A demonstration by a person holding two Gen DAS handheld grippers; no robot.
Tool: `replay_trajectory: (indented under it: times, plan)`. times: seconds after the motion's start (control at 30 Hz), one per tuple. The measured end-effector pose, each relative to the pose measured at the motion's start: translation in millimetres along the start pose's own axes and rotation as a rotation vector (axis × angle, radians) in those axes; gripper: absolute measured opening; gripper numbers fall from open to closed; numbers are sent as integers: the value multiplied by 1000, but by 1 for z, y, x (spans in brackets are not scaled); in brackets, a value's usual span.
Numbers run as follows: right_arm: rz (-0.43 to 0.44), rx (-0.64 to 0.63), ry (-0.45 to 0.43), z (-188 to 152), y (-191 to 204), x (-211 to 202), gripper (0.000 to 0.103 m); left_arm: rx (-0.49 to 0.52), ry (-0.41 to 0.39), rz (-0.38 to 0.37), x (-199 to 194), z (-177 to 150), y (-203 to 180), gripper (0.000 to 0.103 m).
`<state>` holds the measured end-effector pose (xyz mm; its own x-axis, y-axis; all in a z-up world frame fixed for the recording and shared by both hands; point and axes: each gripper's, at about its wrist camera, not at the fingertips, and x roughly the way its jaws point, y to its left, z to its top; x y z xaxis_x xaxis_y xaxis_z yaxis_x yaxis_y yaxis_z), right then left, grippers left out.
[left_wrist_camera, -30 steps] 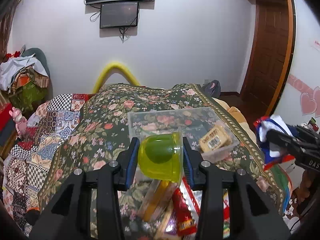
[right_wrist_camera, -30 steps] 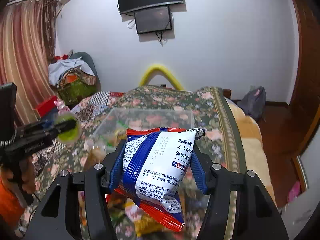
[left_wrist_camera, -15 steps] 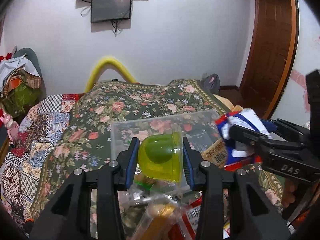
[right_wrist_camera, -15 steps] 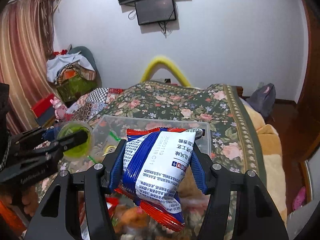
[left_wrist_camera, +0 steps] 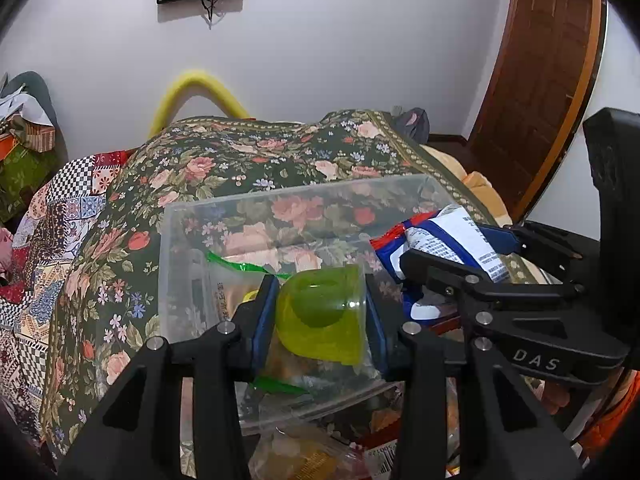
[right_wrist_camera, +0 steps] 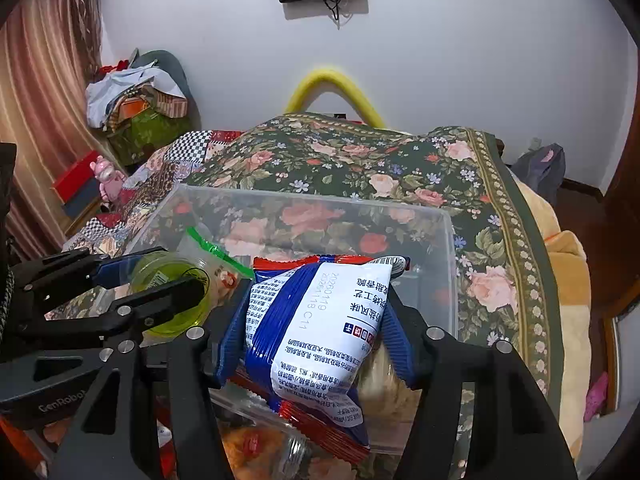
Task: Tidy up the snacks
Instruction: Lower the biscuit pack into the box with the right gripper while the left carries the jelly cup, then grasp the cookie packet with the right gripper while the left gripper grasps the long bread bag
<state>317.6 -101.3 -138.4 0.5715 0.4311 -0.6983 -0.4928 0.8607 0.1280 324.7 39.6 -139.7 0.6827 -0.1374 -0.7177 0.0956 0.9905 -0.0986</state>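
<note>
Over the clear plastic bin (left_wrist_camera: 192, 236) on the floral bedspread (right_wrist_camera: 400, 168), a green jelly cup (left_wrist_camera: 322, 318) is clamped by the left gripper (left_wrist_camera: 322, 316) — beside it, a blue-and-white snack packet (right_wrist_camera: 316, 328) is pinched between the right gripper (right_wrist_camera: 316, 332) pads, whose jaws have just been easing apart.

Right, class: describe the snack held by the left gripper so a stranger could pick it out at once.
Start at the bed with the dark flowered cover and find the clear plastic box sitting on it. Over that box, the left gripper pinches a small jelly cup. It is see-through yellow-green and round, unlike the flat blue, white and red packet in the right gripper beside it.
</note>
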Motion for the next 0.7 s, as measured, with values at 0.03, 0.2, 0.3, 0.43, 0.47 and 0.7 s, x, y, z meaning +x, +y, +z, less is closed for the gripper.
replay_trajectory:
  times: [0.03, 0.2, 0.3, 0.43, 0.47, 0.7]
  plan:
    - [2, 4, 2, 1, -1, 0, 59, 1, -16, 7, -3, 0, 0, 41]
    - [-2, 6, -20, 5, -3, -11, 61, 6, -67, 2, -25, 5, 1, 41]
    - [-14, -6, -56, 6, -2, -27, 63, 7, -91, 11, -43, 5, 4, 41]
    - [-20, -13, -97, 3, -3, -51, 64, 6, -111, 22, -65, -2, 12, 41]
    - [-24, -15, -103, 1, -4, -54, 64, 4, -111, 22, -71, -6, 15, 41]
    - [-54, -19, -108, -23, -10, -79, 67, -9, -68, 45, -91, -39, 31, 42]
